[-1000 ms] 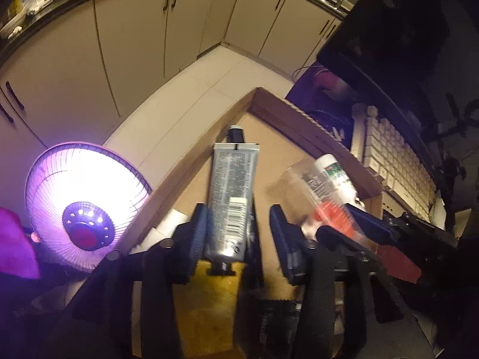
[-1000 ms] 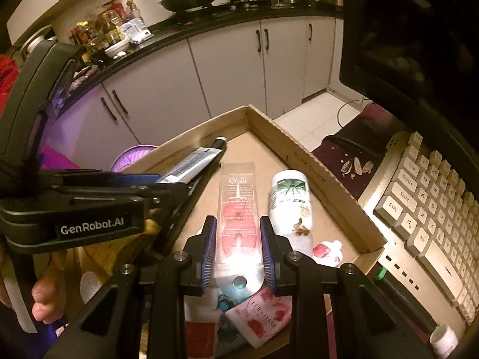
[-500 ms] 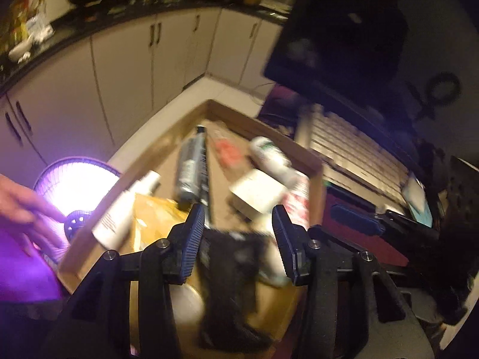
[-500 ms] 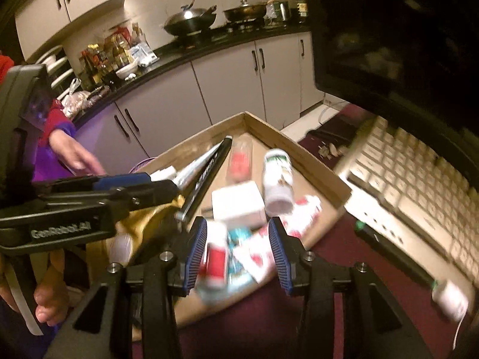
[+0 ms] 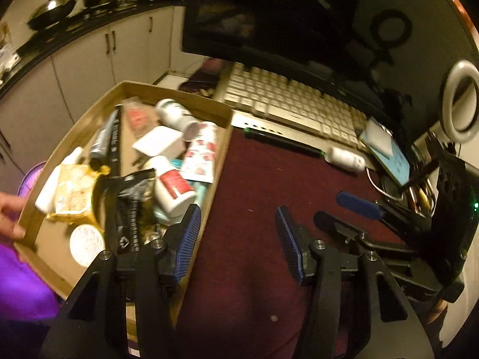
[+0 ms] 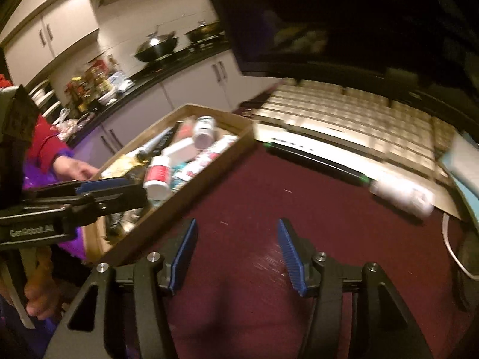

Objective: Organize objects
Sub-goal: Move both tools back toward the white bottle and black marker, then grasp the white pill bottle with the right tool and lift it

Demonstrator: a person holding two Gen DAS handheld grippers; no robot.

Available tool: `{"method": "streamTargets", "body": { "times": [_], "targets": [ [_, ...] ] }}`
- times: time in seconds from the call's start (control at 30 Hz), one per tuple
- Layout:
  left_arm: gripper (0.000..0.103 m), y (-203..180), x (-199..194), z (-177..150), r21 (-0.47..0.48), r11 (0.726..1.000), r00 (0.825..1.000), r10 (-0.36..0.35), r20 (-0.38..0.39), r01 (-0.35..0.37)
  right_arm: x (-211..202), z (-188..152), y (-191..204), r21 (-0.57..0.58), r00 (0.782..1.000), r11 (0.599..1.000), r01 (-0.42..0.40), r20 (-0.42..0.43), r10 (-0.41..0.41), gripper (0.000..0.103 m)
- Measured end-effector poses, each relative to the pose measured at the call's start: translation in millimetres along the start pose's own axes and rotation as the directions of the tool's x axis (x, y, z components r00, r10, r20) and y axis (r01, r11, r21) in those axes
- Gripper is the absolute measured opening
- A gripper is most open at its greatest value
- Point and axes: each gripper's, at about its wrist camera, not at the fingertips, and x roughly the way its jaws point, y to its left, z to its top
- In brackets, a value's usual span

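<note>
A cardboard tray (image 5: 222,161) at the left holds a grey tube (image 5: 103,137), a black sachet (image 5: 131,206), a red-labelled white bottle (image 5: 173,188), a white box (image 5: 158,145) and several other items. My left gripper (image 5: 238,234) hangs over the maroon mat (image 5: 269,185) just right of the tray, jaws opening, nothing between them. In the right wrist view, my right gripper (image 6: 236,251) is also over bare mat, right of the tray (image 6: 209,176), jaws opening and empty. The left gripper (image 6: 113,191) shows at that view's left edge.
A white keyboard (image 5: 299,101) and dark monitor (image 5: 269,15) stand behind the mat. A black pen (image 5: 281,142) and a white bottle (image 5: 345,158) lie before the keyboard. A phone (image 5: 386,149) and ring light (image 5: 461,104) are far right. A person's hand (image 5: 9,212) rests at the tray's left edge.
Both grippers drew back out of the tray and swung right over the mat. The left let go of the grey tube, the right released the clear red sachet; both jaws widened.
</note>
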Motion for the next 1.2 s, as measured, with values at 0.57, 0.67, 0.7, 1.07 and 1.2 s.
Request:
{"method": "streamTargets", "body": {
  "times": [0.57,0.67,0.7,1.07,1.2],
  "targets": [
    [0.052,-48,24,-3,0.061,0.998,0.999,-0.016,-0.042,0.019,-27,-21,-59,0.022,0.989,0.989,0.143,0.043,-0.144,0.059],
    [0.052,-46,26,-1,0.043,0.999,0.999,-0.022,-0.037,0.023,-25,-19,-63,-0.005,0.987,0.988,0.156,0.028,-0.156,0.059],
    [0.052,-45,27,-1,0.043,0.999,0.999,-0.020,-0.038,0.022,-24,-18,-64,-0.010,0.987,0.987,0.162,0.022,-0.162,0.059],
    [0.052,-32,31,0,0.006,0.999,0.998,-0.046,-0.035,0.047,-6,0,-73,-0.052,0.967,0.965,0.255,-0.006,-0.256,0.059],
    [0.052,-27,34,-1,0.005,0.998,0.998,-0.055,-0.042,0.055,6,11,-84,-0.101,0.951,0.947,0.304,-0.016,-0.307,0.059]
  ]
}}
